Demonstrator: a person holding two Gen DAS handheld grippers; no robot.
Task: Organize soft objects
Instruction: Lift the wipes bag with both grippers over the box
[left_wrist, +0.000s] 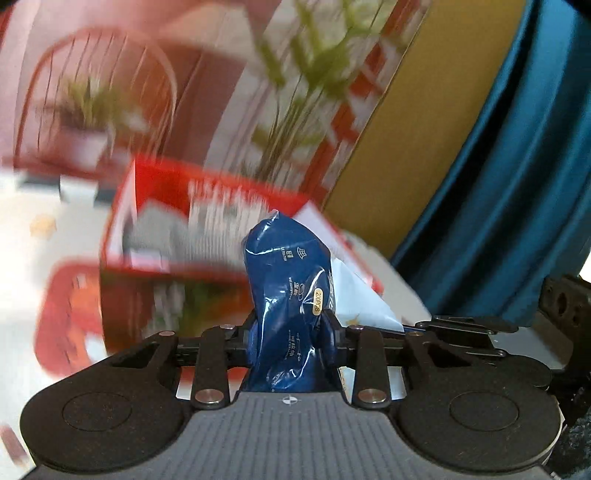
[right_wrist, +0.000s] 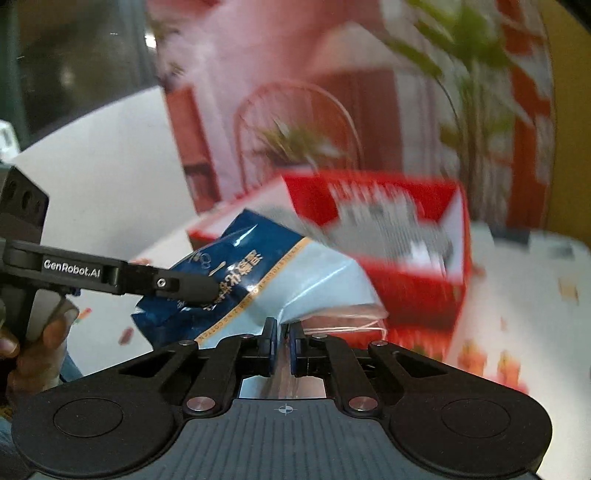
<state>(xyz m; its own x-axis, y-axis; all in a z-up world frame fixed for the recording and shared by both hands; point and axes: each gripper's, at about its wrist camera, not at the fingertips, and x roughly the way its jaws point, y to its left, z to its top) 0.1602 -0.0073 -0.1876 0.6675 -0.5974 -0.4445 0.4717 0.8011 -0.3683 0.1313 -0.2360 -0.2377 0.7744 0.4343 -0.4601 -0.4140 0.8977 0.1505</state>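
Observation:
A soft blue and pale plastic pack hangs in the air between both grippers, above the table. My left gripper is shut on its dark blue end, which bulges up between the fingers. My right gripper is shut on the pack's thin clear edge. The left gripper's finger shows in the right wrist view, pressed on the blue part. Both views are motion blurred.
A red open box stands just behind the pack on the white patterned table; it also shows in the left wrist view. A printed backdrop with plants rises behind. A blue curtain hangs at right.

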